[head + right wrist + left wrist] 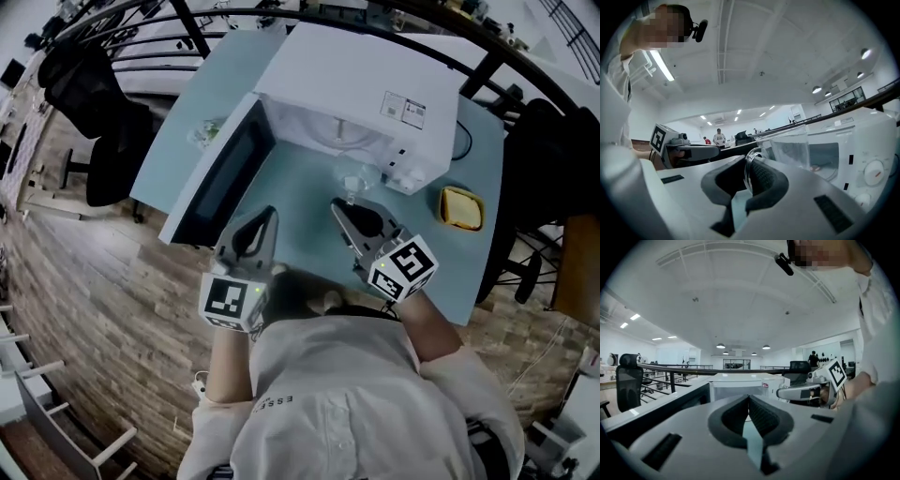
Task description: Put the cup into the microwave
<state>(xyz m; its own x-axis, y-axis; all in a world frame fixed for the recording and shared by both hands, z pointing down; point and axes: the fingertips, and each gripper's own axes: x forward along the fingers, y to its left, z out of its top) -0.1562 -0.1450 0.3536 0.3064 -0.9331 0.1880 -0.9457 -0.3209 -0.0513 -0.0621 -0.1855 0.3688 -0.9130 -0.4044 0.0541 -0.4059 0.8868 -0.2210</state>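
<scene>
The step in hand is the carry: the cup has been picked up and is being brought to the open microwave (356, 84), but it is not yet inside.

The right gripper (751, 164) is clamped on the clear glass cup (787, 147). Its dark pads pinch the near side of the cup at the rim, and the cup's body sticks out ahead of the jaws. In the head view the cup (354, 180) sits just in front of the microwave, toward the control-panel side, over the pale blue table (305, 202). No view settles whether its base is off the table.

The left gripper (749, 401) has its jaws together with nothing between them. It hovers beside the right one, pointed at the oven, near the door (220, 173), which is swung wide to the left.

With the door already out of the way, the next move probably falls to the right gripper alone. It should shift the cup a little left to line it up with the cavity (323, 127), then carry it forward, upright and above the lower lip. Once the cup is set down on the cavity floor, the jaws can open.
</scene>
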